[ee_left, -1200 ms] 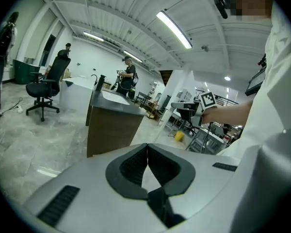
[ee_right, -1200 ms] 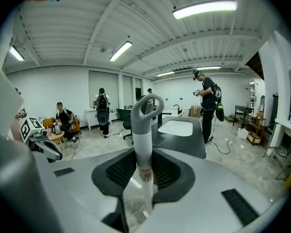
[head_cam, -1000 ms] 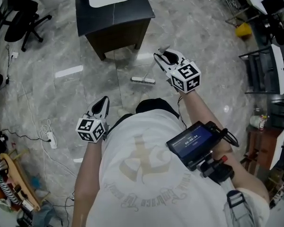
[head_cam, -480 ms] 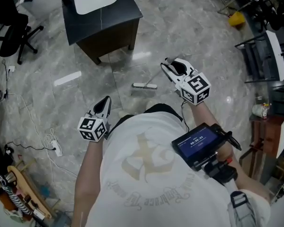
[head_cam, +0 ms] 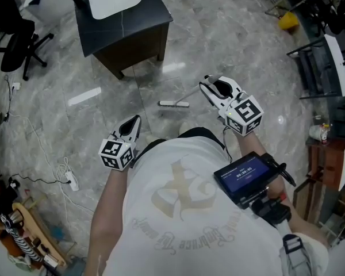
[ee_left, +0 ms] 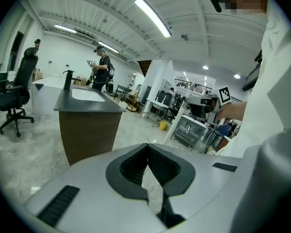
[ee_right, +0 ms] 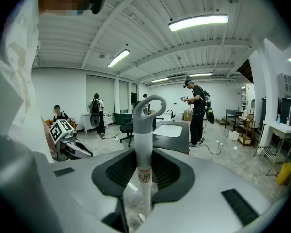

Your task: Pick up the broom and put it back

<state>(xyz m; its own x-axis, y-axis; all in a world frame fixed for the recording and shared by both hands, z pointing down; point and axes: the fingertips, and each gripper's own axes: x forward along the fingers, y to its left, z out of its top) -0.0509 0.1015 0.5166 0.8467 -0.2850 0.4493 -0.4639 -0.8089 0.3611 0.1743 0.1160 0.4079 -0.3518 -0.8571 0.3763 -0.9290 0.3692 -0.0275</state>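
The broom is a short one with a thin white handle that ends in a grey loop (ee_right: 146, 111). Its brush head (head_cam: 173, 103) hangs low over the marble floor, just ahead of my body; I cannot tell whether it touches. My right gripper (head_cam: 210, 86) is shut on the handle, which in the right gripper view stands upright between the dark pads (ee_right: 117, 171). My left gripper (head_cam: 134, 121) is lower on the left, apart from the broom. Its jaws meet at the tips with nothing held (ee_left: 147, 149).
A dark cabinet with a white sink top (head_cam: 135, 25) stands ahead on the left, beside a black office chair (head_cam: 14, 36). Cables and a power strip (head_cam: 71, 183) lie on the floor at left. Metal racks (head_cam: 325, 68) and a yellow bin (head_cam: 288, 22) stand at right. A person (ee_right: 196, 111) stands by the sink.
My right gripper has drawn back toward my body and to the right, with the broom handle still in it. The left gripper has shifted a little forward and right. The brush head has barely moved.
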